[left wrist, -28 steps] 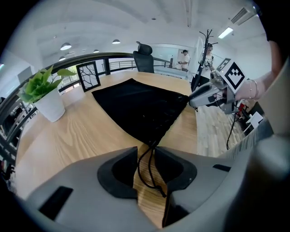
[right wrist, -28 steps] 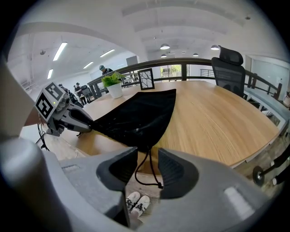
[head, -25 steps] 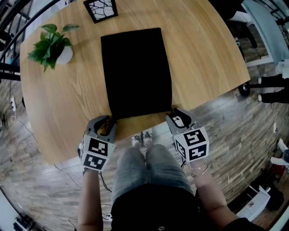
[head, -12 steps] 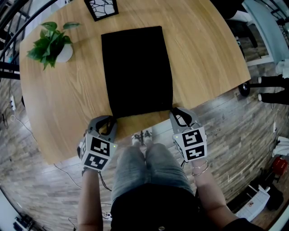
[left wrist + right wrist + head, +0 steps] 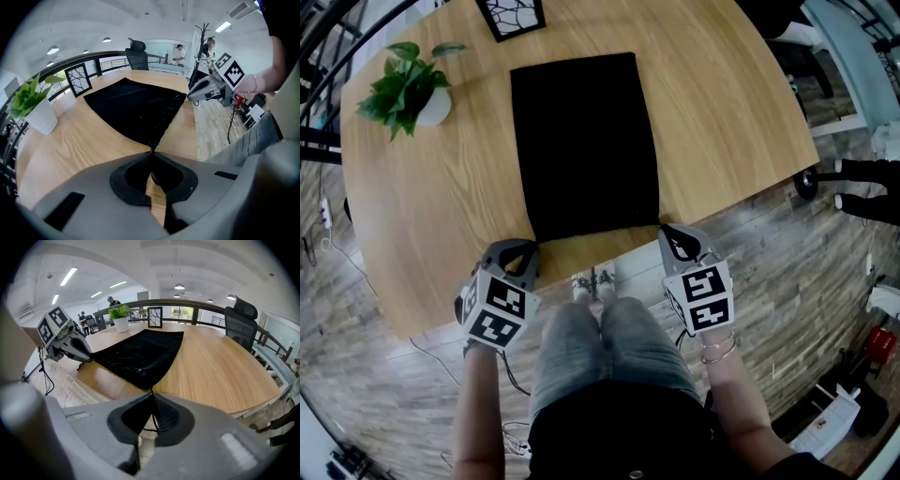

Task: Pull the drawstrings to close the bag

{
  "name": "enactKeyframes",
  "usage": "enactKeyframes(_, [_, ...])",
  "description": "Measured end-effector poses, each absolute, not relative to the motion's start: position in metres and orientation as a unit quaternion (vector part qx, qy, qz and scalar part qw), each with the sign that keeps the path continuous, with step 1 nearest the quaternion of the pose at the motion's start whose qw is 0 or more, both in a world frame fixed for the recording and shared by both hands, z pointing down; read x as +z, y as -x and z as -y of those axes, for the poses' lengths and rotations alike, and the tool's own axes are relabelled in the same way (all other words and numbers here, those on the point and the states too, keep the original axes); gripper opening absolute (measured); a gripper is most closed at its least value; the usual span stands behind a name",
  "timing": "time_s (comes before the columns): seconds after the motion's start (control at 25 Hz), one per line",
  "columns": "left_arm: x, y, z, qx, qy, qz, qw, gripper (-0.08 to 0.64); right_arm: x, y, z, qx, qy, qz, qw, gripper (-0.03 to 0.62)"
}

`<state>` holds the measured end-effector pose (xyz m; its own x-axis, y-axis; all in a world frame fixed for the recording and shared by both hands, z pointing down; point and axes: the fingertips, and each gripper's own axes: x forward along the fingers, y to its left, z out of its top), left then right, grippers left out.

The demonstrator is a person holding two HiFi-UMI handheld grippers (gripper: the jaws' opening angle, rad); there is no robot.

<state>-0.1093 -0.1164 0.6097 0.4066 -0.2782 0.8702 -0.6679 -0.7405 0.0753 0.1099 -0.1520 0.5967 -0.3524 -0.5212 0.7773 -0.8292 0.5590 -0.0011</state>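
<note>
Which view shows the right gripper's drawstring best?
Right gripper view: the drawstring runs from the bag corner into the right gripper's jaws, just closed on it. Head view shows only that gripper at the corner; left gripper view likewise, side-on.

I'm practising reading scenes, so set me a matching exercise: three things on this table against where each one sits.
Things:
1. black bag
2. potted plant
3. framed picture

Places:
A. far left of the table
B. at the far edge, partly cut off at the top of the head view
C. flat in the middle, reaching almost to the near edge

Pairs: 1-C, 2-A, 3-B
</note>
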Motion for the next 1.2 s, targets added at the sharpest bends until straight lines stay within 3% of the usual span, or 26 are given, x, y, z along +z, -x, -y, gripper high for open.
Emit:
enactKeyframes(0.32, [0.605,0.104,0.110,0.477,-0.802,0.295,0.206,0.018,0.579,-0.113,0.151,0.204,-0.427,0.809,0.349,0.003])
enactKeyframes(1.2, [0.497,0.108,0.139,0.303,-0.835,0.416,0.195,0.017,0.492,-0.126,0.165,0.152,-0.473,0.827,0.263,0.003])
